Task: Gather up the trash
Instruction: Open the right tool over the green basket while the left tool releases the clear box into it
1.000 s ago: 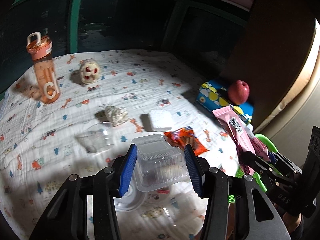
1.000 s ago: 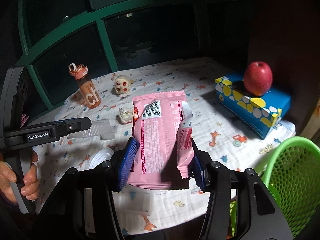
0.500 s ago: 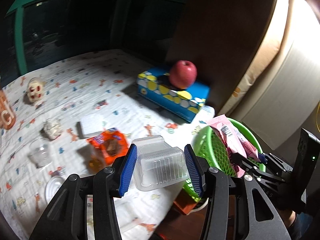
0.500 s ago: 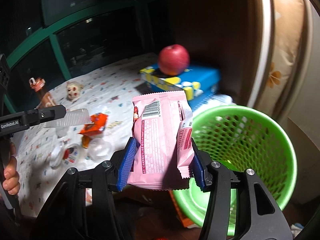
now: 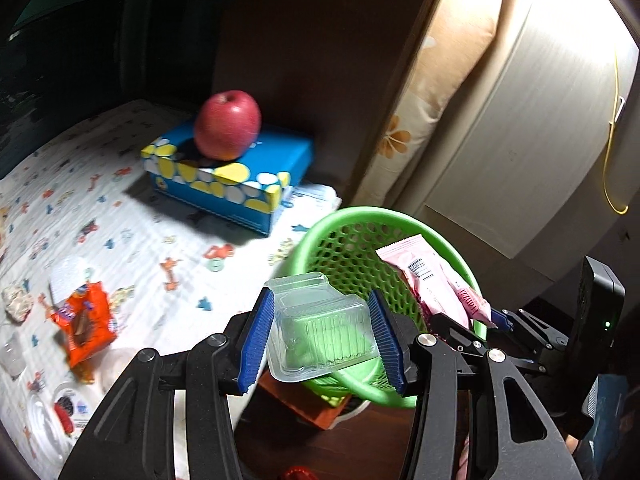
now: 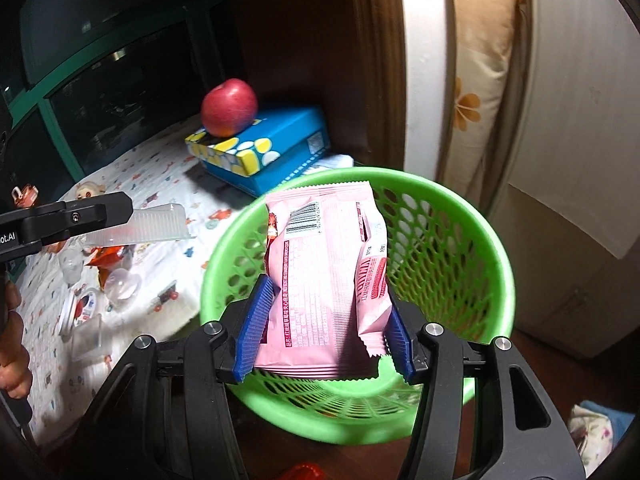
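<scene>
My left gripper [image 5: 320,338] is shut on a clear plastic clamshell box [image 5: 320,330], held at the near rim of the green mesh waste basket [image 5: 360,236]. My right gripper [image 6: 322,334] is shut on a pink snack wrapper [image 6: 320,276] and holds it over the open basket [image 6: 460,240]. The wrapper also shows in the left wrist view [image 5: 432,284], over the basket's right side. The clamshell [image 6: 152,228] and the left gripper show at the left of the right wrist view.
The basket stands on the floor by the table's corner. On the patterned cloth [image 5: 132,236] lie an orange wrapper [image 5: 86,320], a crumpled paper ball [image 5: 18,304], clear cups and lids [image 6: 120,284]. A red apple [image 5: 227,124] sits on a blue tissue box [image 5: 228,176].
Both grippers have swung right from over the table to the green basket, each keeping its load. The wrapper is now above the basket's opening; the clamshell has reached its rim.
</scene>
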`<state>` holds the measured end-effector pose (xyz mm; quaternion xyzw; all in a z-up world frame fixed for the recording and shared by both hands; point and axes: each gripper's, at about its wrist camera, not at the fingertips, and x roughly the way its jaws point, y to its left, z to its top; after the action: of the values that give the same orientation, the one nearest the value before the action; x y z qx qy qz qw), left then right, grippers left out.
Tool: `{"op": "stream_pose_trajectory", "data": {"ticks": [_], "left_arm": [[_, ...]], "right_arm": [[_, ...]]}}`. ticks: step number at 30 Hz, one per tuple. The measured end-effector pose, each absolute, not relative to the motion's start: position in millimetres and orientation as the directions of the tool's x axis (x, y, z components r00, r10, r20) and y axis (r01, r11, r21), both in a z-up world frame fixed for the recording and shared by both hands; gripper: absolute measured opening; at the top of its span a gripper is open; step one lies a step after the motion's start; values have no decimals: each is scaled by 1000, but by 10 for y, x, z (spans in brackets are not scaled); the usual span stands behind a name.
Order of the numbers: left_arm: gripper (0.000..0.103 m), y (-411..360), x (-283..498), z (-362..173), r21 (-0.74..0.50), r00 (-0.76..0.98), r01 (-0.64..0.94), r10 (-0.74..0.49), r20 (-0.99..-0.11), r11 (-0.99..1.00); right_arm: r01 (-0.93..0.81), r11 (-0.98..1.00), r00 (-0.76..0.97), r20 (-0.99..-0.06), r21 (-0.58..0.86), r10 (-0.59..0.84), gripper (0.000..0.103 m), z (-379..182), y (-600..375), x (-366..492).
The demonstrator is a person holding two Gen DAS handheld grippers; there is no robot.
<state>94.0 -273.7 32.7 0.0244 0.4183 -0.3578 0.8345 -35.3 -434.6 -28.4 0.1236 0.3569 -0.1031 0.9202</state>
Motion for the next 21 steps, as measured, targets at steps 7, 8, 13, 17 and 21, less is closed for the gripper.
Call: {"op": "stream_pose_trajectory", "data": {"ticks": [7, 8, 13, 17, 21], "left_arm": [[48, -3127, 894, 144, -279, 328, 656, -598, -731, 701], [48, -3172, 887, 119, -282, 321, 661, -601, -732, 695], [57, -3299, 843, 16, -298, 289, 674, -612, -736, 676], [59, -3261, 832, -25, -311, 277, 671, -617, -737, 673], [61, -3095, 833, 17, -308, 299, 655, -611, -734, 690]], "right_arm": [[323, 929, 718, -686, 179, -117, 62, -355, -4524, -492], [328, 928, 717, -687, 180, -120, 62, -365, -4545, -506], [343, 920, 715, -688, 191, -124, 65, -395, -4612, -564], [346, 916, 719, -685, 202, -120, 66, -385, -4614, -586], [327, 924, 731, -673, 201, -112, 72, -327, -4541, -589]]}}
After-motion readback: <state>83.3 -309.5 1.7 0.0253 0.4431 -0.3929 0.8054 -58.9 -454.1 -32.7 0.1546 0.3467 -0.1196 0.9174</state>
